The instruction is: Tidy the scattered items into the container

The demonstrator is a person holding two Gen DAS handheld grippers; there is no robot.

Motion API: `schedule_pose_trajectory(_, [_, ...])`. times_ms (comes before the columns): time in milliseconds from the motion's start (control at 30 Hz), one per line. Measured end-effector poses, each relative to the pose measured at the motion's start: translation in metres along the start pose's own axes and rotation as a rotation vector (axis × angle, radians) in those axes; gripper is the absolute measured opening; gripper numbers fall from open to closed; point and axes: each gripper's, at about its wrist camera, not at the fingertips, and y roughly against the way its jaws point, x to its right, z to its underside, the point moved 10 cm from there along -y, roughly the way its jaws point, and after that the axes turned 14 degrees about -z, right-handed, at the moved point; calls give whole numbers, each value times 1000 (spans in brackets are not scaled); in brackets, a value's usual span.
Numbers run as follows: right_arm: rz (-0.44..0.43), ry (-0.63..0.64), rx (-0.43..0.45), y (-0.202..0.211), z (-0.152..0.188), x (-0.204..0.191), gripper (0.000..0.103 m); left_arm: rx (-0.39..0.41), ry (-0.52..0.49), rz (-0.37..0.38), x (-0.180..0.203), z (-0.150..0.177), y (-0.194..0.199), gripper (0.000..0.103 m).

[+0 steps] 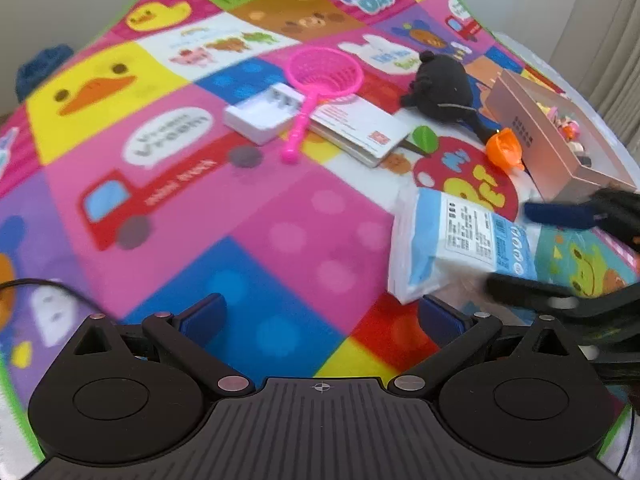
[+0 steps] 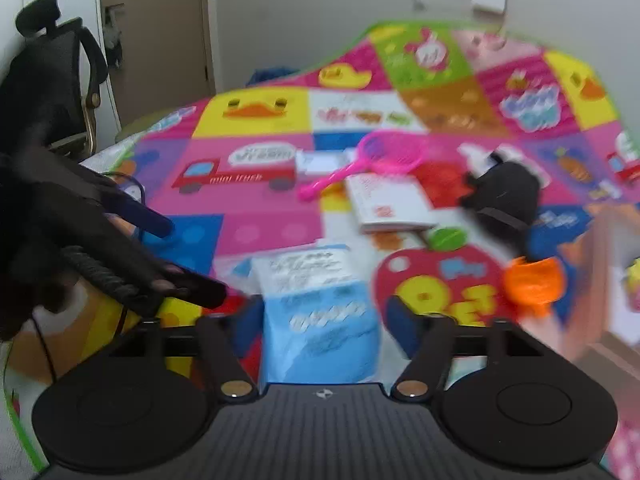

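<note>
While the right tongs (image 2: 322, 316) stand spread astride the packet (image 2: 320, 312), its slack film may slip; left tongs (image 1: 320, 316) spread, empty.

Even, soft indoor light, bright colours, no hard shadows or glare. Fisheye bending curves the play mat (image 1: 280, 216) at the edges. The right wrist view is smeared with motion blur; the left wrist view is sharper, slightly soft.
</note>
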Motion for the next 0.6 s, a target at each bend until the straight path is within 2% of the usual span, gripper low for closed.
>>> schedule_pose_trajectory(33, [29,-31,23,10,-3,10,74,-2,3,14,4,-1,-2,103])
schedule_pose_trajectory(100, [160,-54,59,21,-7,36,73,0,1,34,12,-2,-3,103])
schedule_pose_trajectory(133, [231,-33,50,20,-8,46,62,4,-5,42,15,-2,-2,103])
schedule_pose_trajectory(167, [297,-7,28,15,-7,57,45,7,-14,49,17,0,0,103])
schedule_pose_trajectory(200, [344,5,7,8,-6,67,40,9,-24,52,18,1,2,103])
schedule_pose_trajectory(300, [432,8,-12,-14,-8,87,39,20,-54,35,12,7,13,103])
schedule_pose_trajectory(367, [497,34,-31,-29,-9,98,39,16,-70,-2,3,12,18,103])
schedule_pose_trajectory(400, [516,40,-44,-36,-8,105,37,10,-73,-23,-3,15,21,103])
schedule_pose_trajectory(433, [524,39,-60,-43,-6,110,28,6,-69,-36,-8,17,23,103])
schedule_pose_trajectory(467, [523,33,-80,-50,-4,114,11,1,-61,-42,-13,19,25,103])
schedule_pose_trajectory(500, [515,21,-95,-55,-2,116,7,-5,-53,-47,-18,20,28,103])
schedule_pose_trajectory(600, [496,-15,-72,-51,-5,112,6,-11,-50,-70,-28,24,32,103])
